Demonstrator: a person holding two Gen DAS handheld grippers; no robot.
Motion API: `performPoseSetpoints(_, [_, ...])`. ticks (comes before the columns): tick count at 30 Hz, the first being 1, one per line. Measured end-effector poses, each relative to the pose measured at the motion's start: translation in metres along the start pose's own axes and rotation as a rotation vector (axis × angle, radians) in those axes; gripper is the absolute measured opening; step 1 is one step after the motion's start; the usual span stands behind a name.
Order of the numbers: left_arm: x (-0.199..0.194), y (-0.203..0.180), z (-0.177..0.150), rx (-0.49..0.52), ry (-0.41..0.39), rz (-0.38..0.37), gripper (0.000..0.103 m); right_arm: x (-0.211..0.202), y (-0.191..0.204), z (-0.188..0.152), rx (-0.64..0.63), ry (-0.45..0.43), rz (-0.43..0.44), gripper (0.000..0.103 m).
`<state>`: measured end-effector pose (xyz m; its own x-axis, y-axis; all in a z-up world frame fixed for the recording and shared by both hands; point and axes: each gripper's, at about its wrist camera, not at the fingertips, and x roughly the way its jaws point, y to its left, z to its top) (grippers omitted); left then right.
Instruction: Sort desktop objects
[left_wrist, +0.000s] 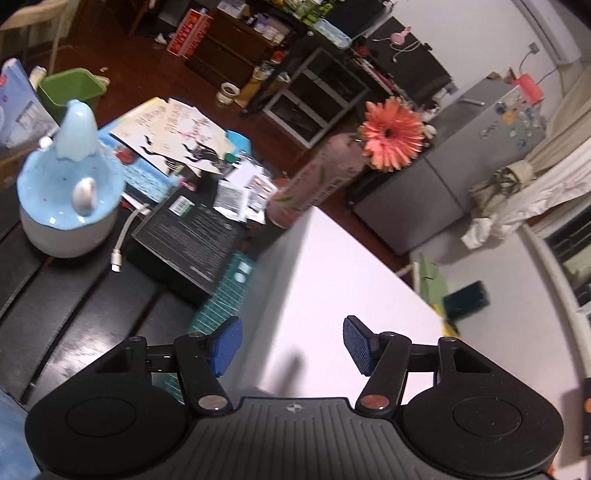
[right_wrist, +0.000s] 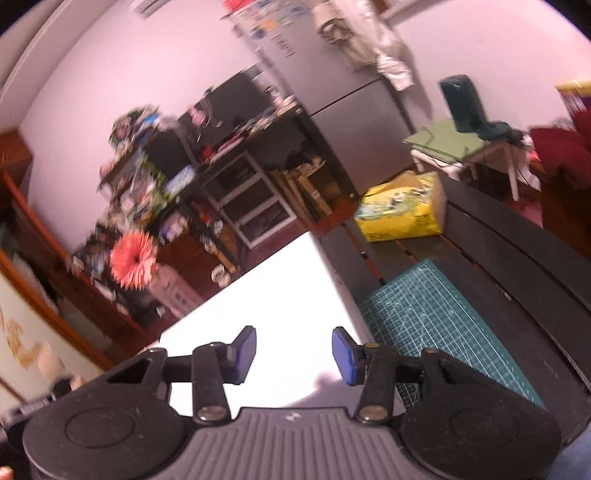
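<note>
A big white box (left_wrist: 351, 277) fills the middle of the left wrist view, one corner reaching the foot of a pink bottle (left_wrist: 314, 184) that holds an orange flower (left_wrist: 391, 134). My left gripper (left_wrist: 291, 345) hovers over the box's top face, its blue pads apart with nothing between them. In the right wrist view the same white box (right_wrist: 277, 295) lies under my right gripper (right_wrist: 293, 354), which is also open and empty. The flower (right_wrist: 135, 264) shows blurred at the left. Finger shadows fall on the white top.
A blue ceramic figure (left_wrist: 70, 192), a black carton (left_wrist: 192, 236), a white cable (left_wrist: 123, 240) and loose papers (left_wrist: 177, 133) crowd the dark slatted table (left_wrist: 74, 314). A green cutting mat (right_wrist: 436, 325) lies beside the box, with a yellow package (right_wrist: 402, 208) at the far edge.
</note>
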<state>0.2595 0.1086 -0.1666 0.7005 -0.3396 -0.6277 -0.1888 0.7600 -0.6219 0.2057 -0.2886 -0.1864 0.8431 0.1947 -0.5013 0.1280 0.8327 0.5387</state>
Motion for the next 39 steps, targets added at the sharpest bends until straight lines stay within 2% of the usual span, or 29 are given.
performPoseSetpoints(7, [0.007, -0.005, -0.005, -0.021, 0.041, -0.058, 0.049, 0.019, 0.065, 0.022, -0.270, 0.105, 0.004, 0.044])
performPoseSetpoints(14, [0.015, -0.001, -0.007, -0.053, 0.089, -0.074, 0.042, 0.040, 0.130, 0.051, -0.388, 0.159, 0.051, 0.044])
performPoseSetpoints(17, [0.017, -0.001, -0.006, -0.049, 0.108, -0.062, 0.040, 0.060, 0.159, 0.056, -0.414, 0.216, 0.049, 0.044])
performPoseSetpoints(20, [0.020, 0.000, -0.006, -0.048, 0.131, -0.053, 0.036, 0.081, 0.185, 0.054, -0.452, 0.275, 0.072, 0.035])
performPoseSetpoints(23, [0.021, 0.003, -0.006, -0.058, 0.147, -0.047, 0.033, 0.100, 0.209, 0.048, -0.528, 0.286, 0.050, 0.029])
performPoseSetpoints(25, [0.021, 0.004, -0.005, -0.059, 0.148, -0.044, 0.032, 0.113, 0.221, 0.045, -0.555, 0.294, 0.039, 0.019])
performPoseSetpoints(27, [0.022, 0.004, -0.004, -0.060, 0.150, -0.043, 0.032, 0.122, 0.228, 0.042, -0.574, 0.295, 0.035, 0.015])
performPoseSetpoints(34, [0.024, 0.004, -0.003, -0.057, 0.164, -0.045, 0.031, 0.156, 0.252, 0.028, -0.696, 0.331, -0.025, 0.014])
performPoseSetpoints(39, [0.025, 0.006, -0.001, -0.055, 0.173, -0.040, 0.025, 0.186, 0.261, 0.022, -0.722, 0.373, -0.062, 0.013])
